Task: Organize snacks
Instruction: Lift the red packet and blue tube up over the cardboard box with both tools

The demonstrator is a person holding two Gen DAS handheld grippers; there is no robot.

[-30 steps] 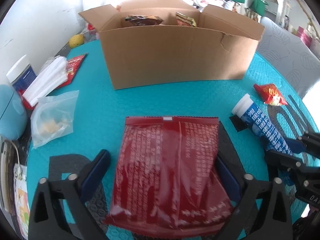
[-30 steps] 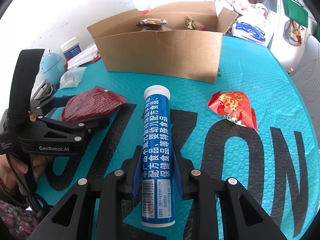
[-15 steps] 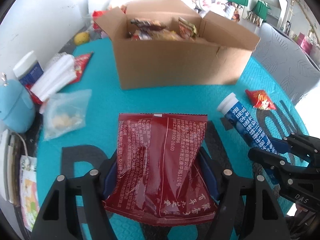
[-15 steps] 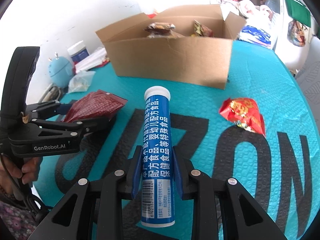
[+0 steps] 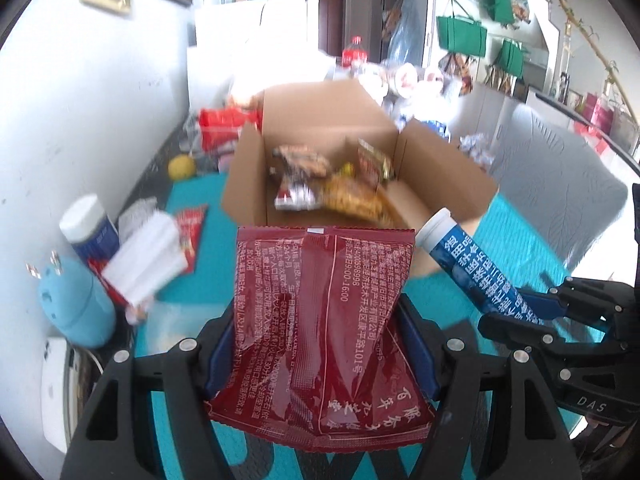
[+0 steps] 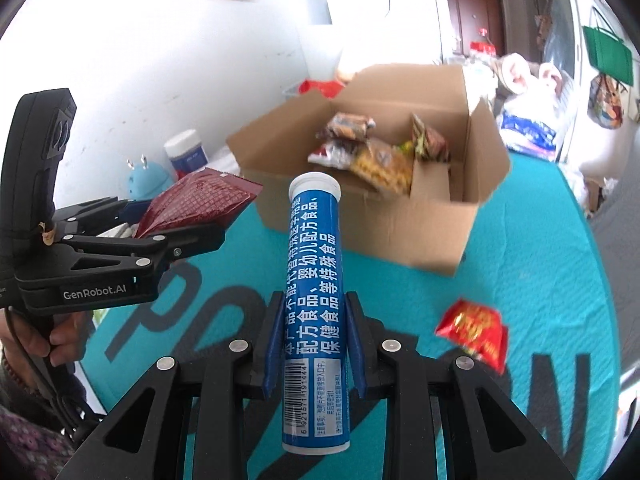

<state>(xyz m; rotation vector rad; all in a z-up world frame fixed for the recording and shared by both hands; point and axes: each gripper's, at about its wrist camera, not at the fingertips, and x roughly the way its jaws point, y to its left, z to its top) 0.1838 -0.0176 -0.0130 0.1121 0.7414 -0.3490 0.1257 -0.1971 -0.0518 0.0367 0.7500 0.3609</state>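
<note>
Dark red, glossy film with fine white print: a flat, crinkled snack pouch (image 5: 324, 332) sits clamped between the blue pads of the left gripper (image 5: 320, 352), jaws closed in against both pouch edges, the pouch lifted off the table and its sealed top edge pointing toward the box. Right gripper (image 6: 314, 344) is closed on a smooth blue cylindrical tube (image 6: 314, 296) with a white cap and white characters; barcode end near the camera, cap end far, tube raised above the table and angled toward the box. From the left wrist view the tube (image 5: 476, 272) appears to the right of the pouch, both held just in front of the near wall of the box. Cardboard box (image 6: 404, 232): plain brown corrugated, rectangular, flaps folded outward, standing open on the far part of the table. Contents: several crumpled foil and plastic snack packets (image 6: 376, 152), mixed red, silver and yellow, piled loosely; exact count not readable owing to blur. Table cover (image 6: 552, 264): teal, dimpled bubble texture, large black letters. A small crumpled red packet (image 6: 474, 328) lies on the cover near and right of the box, apart from it. Left side, by the white wall: a pale blue rounded item (image 5: 74, 308), a white-capped jar (image 5: 90, 228) and white folded sheets (image 5: 146, 256).
</note>
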